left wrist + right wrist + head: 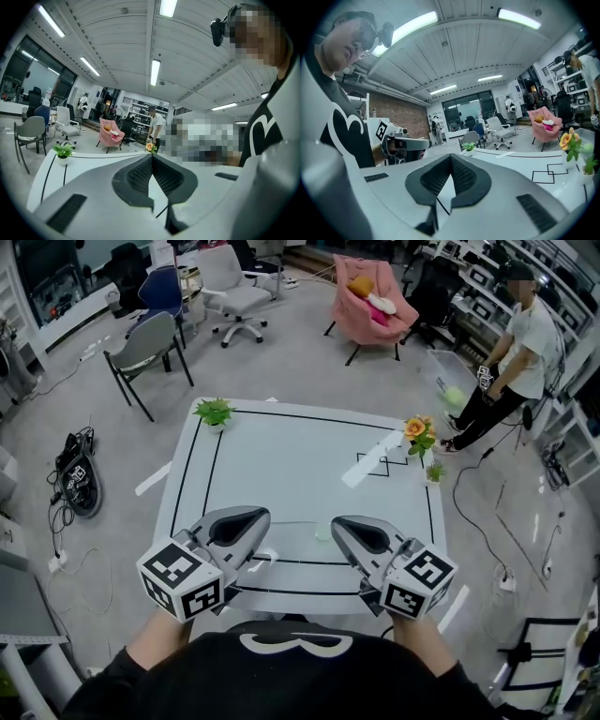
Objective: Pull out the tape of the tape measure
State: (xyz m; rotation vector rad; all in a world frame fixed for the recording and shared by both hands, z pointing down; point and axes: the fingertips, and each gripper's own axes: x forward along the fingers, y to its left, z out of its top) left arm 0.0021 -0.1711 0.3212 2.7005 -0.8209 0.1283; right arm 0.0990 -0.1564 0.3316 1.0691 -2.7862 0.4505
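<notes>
You hold both grippers low over the near edge of the square white table with black line borders (281, 442), tips angled toward each other, so the stretch of tabletop between them lies within reach of either side. The left gripper (255, 515) is clenched: in the left gripper view its dark ribbed pads meet at the tip (152, 155) with nothing between them. The right gripper (340, 522) is also closed on nothing, its pads touching in the right gripper view (451, 156). No view shows a tape measure clearly. A small pale greenish spot (322, 532) sits on the table between the two tips, too small and faint to tell whether it is the tape measure or only a reflection, so check there. The decorations sit out at the far corners, probably to leave the middle free: a small green potted plant (215, 412) at the far left, an orange flower in a pot (417, 430) and a tiny green plant (434, 472) at the right edge. The centre and near half give you open room to draw sideways. Mind the near edge just under your wrists, and the standing person in a white shirt (520, 343) well off to the right.
</notes>
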